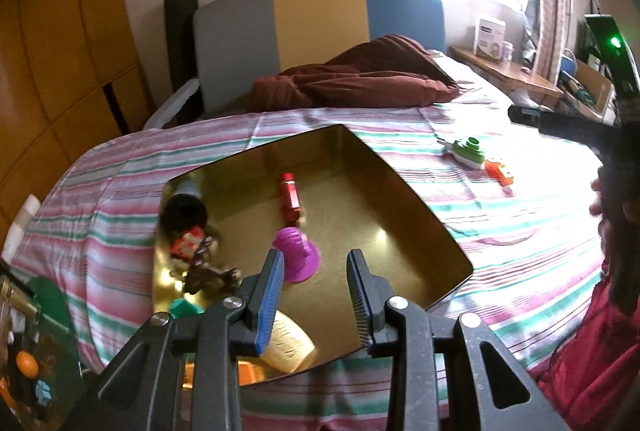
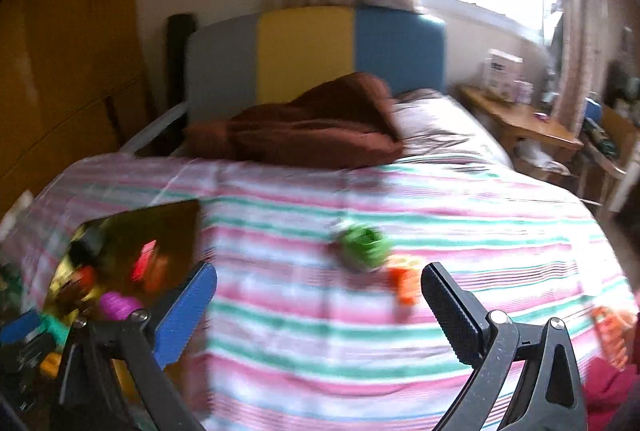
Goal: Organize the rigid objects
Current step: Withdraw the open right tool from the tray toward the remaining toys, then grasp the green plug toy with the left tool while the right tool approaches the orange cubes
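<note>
Jaws spread and empty, the right gripper [image 2: 318,305] faces the green toy [image 2: 363,242] on the striped bedspread [image 2: 460,231] at 12 o'clock, nearer than the released left gripper [image 1: 316,283] over the gold box [image 1: 420,199].

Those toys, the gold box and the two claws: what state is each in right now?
Gold box: open, toys inside.
Purple toy: in the box, tipped over.
Red toy: lying in the box.
Green toy: out on the bedspread.
Orange toy: on the bedspread, beside the green toy.
Left gripper: open, empty.
Right gripper: open, empty.
</note>
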A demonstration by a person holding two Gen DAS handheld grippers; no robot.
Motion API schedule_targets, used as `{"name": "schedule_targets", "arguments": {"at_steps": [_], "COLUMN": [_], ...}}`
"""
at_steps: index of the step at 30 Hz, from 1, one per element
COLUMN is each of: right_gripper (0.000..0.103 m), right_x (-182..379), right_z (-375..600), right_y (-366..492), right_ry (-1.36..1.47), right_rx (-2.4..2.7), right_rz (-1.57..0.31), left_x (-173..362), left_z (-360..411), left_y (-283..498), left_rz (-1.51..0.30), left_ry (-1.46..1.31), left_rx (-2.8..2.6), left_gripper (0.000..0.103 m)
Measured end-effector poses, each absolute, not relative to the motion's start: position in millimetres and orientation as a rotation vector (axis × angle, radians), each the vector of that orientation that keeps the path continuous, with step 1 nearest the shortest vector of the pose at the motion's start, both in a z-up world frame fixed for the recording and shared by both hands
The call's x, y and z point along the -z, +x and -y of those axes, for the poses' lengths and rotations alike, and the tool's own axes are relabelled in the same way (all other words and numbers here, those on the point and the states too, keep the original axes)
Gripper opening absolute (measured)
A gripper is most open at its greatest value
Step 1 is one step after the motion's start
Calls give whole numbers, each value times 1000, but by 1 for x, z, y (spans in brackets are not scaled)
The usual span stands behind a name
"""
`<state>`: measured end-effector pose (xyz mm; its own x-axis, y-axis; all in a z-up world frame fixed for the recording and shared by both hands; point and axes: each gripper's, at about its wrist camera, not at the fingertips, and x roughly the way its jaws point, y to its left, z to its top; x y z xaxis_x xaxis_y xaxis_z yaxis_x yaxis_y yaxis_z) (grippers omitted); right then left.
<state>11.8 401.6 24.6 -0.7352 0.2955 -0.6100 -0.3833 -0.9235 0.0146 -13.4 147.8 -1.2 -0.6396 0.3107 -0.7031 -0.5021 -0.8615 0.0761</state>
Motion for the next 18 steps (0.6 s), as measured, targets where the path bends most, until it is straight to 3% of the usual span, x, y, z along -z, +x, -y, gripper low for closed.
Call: {"name": "schedule_targets", "arguments": {"at_steps": [9, 18], "right_gripper": [103, 103], "right_x": [9, 44], "right_z": [-501, -563], "right_y": [16, 42], "right_ry": [-846, -918], "right_rx": [-2412, -2190], "right_rz": [-260, -678], "left_x": [8, 11], "left_z": [-193, -246], "left_y": [-13, -30], "left_rz": [-443, -446], "left_ry": [-995, -1035], "left_rx": [-2393, -2320], "left_gripper": [32, 32]}}
